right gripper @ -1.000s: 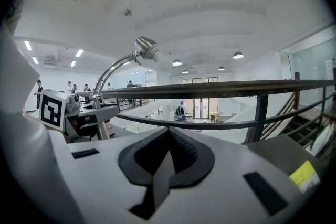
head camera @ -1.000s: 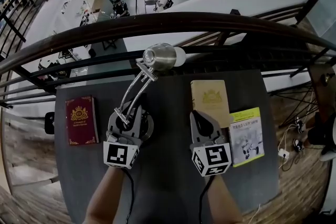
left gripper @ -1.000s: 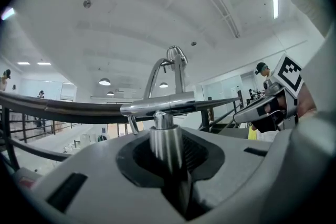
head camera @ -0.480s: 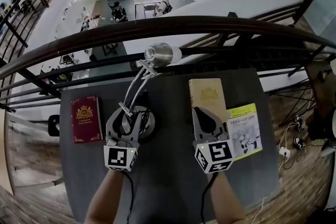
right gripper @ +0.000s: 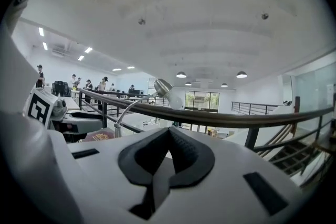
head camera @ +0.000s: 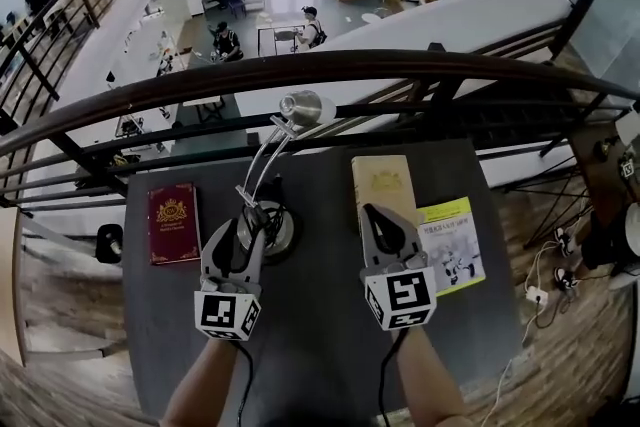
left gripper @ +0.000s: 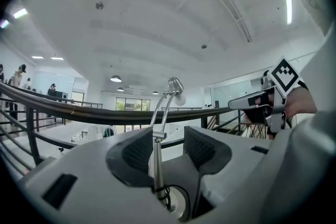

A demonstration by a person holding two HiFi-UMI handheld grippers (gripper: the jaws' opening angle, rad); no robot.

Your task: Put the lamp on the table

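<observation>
- Left gripper (head camera: 240, 237), lower centre-left of the head view: a grey moulded body carrying a black-and-white marker cube. Its jaws have just been opening and stand wide apart; the dark ribbed pads (left gripper: 137, 150) press on nothing.
- Right gripper (head camera: 380, 220), lower centre-right: the same build, with the pads brought together and nothing between them.
- Table (head camera: 320, 345): a flat, matt, dark grey top.
- Lamp (head camera: 264, 160), centre of the head view: brushed metal with a round disc base, two thin curved rods and a domed head. It stands upright on the table. In the left gripper view its stem (left gripper: 156, 157) rises in the gap between the jaws, close to the left-hand pad.
- Red book (head camera: 175, 222), with a gold emblem, lies flat at centre-left.
- Tan book (head camera: 380, 183) and yellow-green booklet (head camera: 452, 250) lie at centre-right.
- Handrail (head camera: 330, 67): a dark rounded bar across the upper frame.
</observation>
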